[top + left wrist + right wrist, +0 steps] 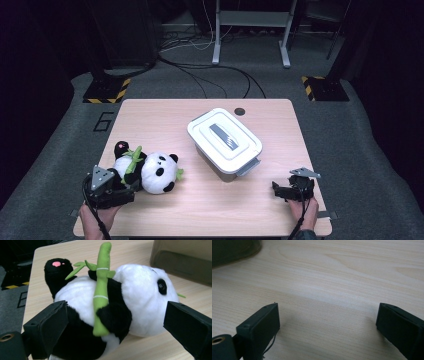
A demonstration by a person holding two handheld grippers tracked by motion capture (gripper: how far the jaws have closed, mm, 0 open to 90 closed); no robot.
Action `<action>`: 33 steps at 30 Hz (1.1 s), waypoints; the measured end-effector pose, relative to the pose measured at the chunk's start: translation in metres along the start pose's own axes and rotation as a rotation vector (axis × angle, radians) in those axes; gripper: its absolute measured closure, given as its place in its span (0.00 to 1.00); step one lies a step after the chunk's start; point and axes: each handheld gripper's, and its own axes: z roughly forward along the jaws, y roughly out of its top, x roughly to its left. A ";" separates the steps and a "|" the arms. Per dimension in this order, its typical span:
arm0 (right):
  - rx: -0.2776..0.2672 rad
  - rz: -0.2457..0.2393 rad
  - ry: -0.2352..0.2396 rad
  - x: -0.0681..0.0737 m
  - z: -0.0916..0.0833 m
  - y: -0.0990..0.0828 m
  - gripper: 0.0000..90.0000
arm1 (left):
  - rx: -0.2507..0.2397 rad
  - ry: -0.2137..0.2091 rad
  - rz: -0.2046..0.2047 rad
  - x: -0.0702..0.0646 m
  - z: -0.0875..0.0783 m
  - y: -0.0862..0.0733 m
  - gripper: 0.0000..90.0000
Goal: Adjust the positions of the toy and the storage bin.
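High view: lidded box (225,141) closed.

The table (165,112) has open wood along its far edge, broken only by a small dark round hole (240,111) near the far middle; a white lidded box (225,141) stands at the centre, set at a slant, and blocks straight passage from left to right across the middle; a toy panda (147,170) lies at the near left, filling the room just ahead of the left gripper (125,192), whose jaws stand wide with the toy's body between them; between panda and box a lane of bare wood runs near to far; the right gripper (278,190) sits low at the near right with spread jaws and bare wood ahead, the box's near corner just beyond; the near middle strip lies open between the two hands.
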 end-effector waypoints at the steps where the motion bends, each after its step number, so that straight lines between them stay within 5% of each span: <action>1: 0.000 0.001 0.000 0.000 0.000 0.000 0.05 | 0.009 0.001 0.003 0.000 -0.001 -0.001 0.05; 9: 0.000 0.000 0.000 0.000 0.000 0.000 0.05 | 0.053 0.011 -0.031 0.008 0.005 -0.025 0.04; 22: 0.014 -0.011 0.010 0.001 0.001 0.002 0.04 | 0.167 0.010 -0.070 0.020 0.045 -0.076 0.00; 33: 0.003 -0.020 0.039 0.001 -0.009 0.010 0.04 | 0.205 0.012 -0.076 0.021 0.064 -0.084 0.00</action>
